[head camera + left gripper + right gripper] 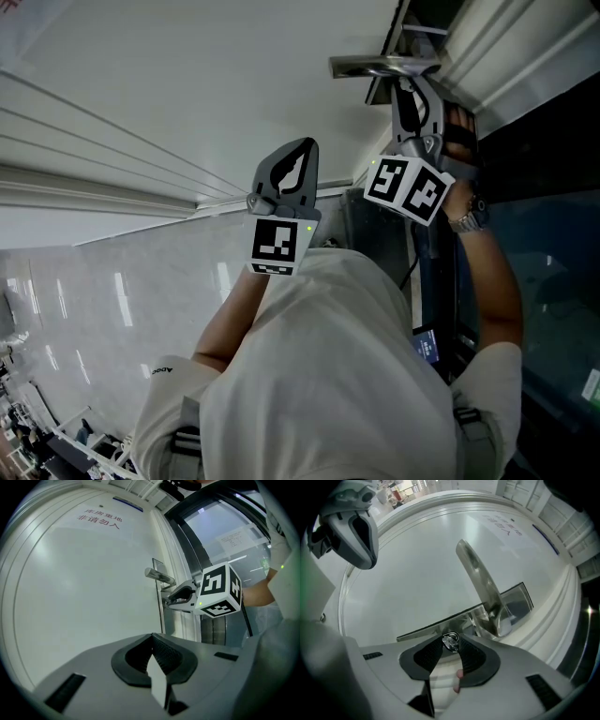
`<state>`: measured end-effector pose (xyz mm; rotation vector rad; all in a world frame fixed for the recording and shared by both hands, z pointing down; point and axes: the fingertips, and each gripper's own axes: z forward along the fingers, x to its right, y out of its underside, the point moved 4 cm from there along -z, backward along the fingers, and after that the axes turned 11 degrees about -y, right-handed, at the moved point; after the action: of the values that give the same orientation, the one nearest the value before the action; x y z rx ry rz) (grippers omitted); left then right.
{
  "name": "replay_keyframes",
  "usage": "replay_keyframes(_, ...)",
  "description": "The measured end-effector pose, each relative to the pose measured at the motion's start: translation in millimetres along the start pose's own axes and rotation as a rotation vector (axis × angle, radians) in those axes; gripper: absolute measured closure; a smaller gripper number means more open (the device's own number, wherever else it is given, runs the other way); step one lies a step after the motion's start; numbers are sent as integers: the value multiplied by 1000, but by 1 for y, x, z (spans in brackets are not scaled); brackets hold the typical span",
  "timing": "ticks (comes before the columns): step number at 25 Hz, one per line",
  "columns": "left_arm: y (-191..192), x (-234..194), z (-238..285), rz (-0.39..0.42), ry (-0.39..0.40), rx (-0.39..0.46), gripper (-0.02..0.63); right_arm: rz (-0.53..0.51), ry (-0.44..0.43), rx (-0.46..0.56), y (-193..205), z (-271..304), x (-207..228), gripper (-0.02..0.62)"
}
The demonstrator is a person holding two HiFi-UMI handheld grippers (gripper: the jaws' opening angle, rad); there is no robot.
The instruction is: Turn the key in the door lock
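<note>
My right gripper (451,638) is clamped on the key (450,643) near the door handle (480,585), while my left gripper (153,636) hangs closed and empty.

Office or plant-room corridor, probably — white door (84,602) with red warning lettering (99,521), steel lever handle (160,576), glazed partition (220,531) alongside.

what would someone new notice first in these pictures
The right tongs are closed on a small key just below the shiny lever handle of a white door. The left tongs hang shut and empty off to the side, away from the handle, and red lettering sits high on the panel.
</note>
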<state>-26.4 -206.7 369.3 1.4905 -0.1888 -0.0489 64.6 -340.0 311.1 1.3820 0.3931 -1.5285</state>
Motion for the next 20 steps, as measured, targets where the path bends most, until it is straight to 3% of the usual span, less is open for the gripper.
replay_keyframes(10,0,-1,-2,-3,3,1,598,287,-14,59,0,-2,7,485)
replay_keyframes(20,-1,-2,-3,-1,-3,5,598,302,33,95,-2,-3,5,485)
